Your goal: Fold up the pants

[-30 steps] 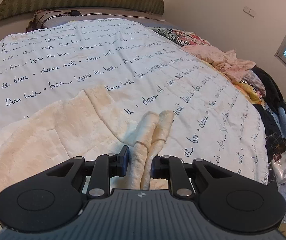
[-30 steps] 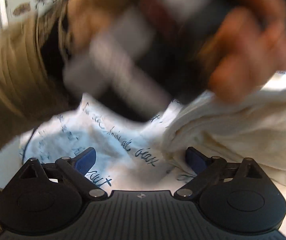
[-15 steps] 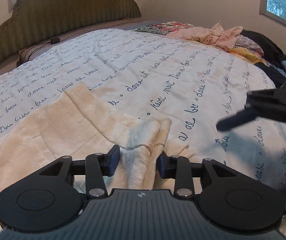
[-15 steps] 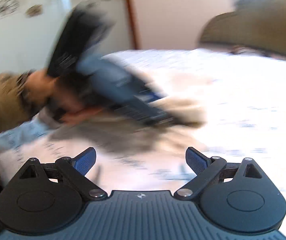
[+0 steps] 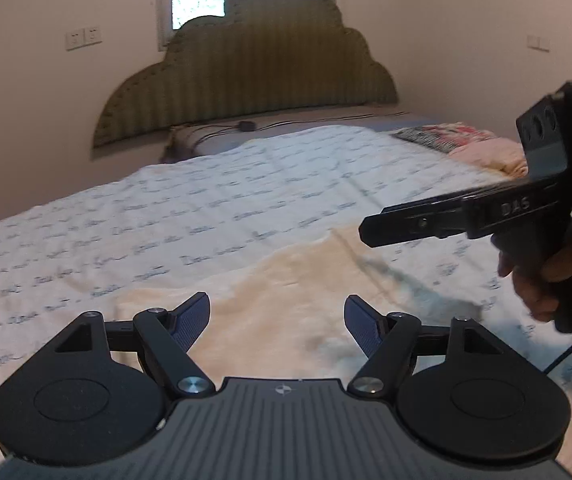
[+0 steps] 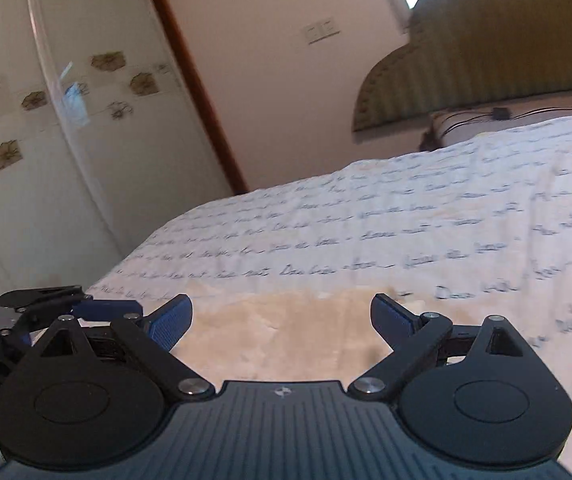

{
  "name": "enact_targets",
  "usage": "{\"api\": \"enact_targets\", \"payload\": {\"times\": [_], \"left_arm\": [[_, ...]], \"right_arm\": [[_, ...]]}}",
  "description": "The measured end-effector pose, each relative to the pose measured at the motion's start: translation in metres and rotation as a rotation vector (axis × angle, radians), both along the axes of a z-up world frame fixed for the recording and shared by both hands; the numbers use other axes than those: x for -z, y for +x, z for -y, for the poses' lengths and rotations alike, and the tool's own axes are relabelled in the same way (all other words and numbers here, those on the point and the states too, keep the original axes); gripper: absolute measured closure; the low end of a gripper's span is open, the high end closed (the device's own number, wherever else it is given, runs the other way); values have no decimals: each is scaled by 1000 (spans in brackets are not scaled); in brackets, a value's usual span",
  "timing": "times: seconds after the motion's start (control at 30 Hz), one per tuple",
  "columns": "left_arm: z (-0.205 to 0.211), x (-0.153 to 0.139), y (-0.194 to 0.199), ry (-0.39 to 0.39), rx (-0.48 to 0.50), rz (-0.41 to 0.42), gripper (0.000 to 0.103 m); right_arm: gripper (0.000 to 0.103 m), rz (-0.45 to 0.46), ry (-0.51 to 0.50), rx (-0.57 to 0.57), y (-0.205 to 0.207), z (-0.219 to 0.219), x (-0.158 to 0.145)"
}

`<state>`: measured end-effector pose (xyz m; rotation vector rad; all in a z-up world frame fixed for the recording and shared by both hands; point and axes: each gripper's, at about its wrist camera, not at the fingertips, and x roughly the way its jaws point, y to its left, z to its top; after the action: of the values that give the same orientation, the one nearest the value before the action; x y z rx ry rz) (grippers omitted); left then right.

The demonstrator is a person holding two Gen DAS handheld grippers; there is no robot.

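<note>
The cream fleece pants (image 5: 286,296) lie flat on the bed's white script-printed cover (image 5: 205,208). My left gripper (image 5: 277,316) is open and empty, just above the pants. My right gripper (image 6: 281,316) is open and empty too, over the pants (image 6: 286,332) near their far edge. In the left wrist view the right gripper's body (image 5: 486,216) and the hand holding it show at the right, above the cloth. In the right wrist view part of the left gripper (image 6: 65,308) shows at the left edge.
A green padded headboard (image 5: 245,76) and a window stand at the far end of the bed. A pile of clothes (image 5: 470,144) lies at the bed's far right. A wardrobe with flower-patterned doors (image 6: 45,120) stands to the left of the bed.
My left gripper has opened and let go of the pants' folded end, which now lies flat. Both grippers have swung round to face the headboard. The right gripper has come in beside the left.
</note>
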<state>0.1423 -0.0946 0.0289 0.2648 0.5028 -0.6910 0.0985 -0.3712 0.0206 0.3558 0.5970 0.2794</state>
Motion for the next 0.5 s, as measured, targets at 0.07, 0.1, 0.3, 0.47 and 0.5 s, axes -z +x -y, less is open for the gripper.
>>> {"api": "enact_targets", "payload": {"times": [0.07, 0.1, 0.3, 0.47, 0.5], "left_arm": [[-4, 6, 8, -16, 8, -8, 28], [-3, 8, 11, -28, 23, -15, 28], [17, 42, 49, 11, -11, -165, 28], [-3, 42, 28, -32, -37, -144, 30], [-13, 39, 20, -54, -49, -139, 30]], "right_arm": [[7, -4, -45, -92, 18, -17, 2], [7, -22, -76, -121, 27, -22, 4], [8, -207, -408, -87, 58, -30, 49], [7, -114, -504, 16, 18, -38, 27], [7, -94, -485, 38, 7, -35, 21]]}}
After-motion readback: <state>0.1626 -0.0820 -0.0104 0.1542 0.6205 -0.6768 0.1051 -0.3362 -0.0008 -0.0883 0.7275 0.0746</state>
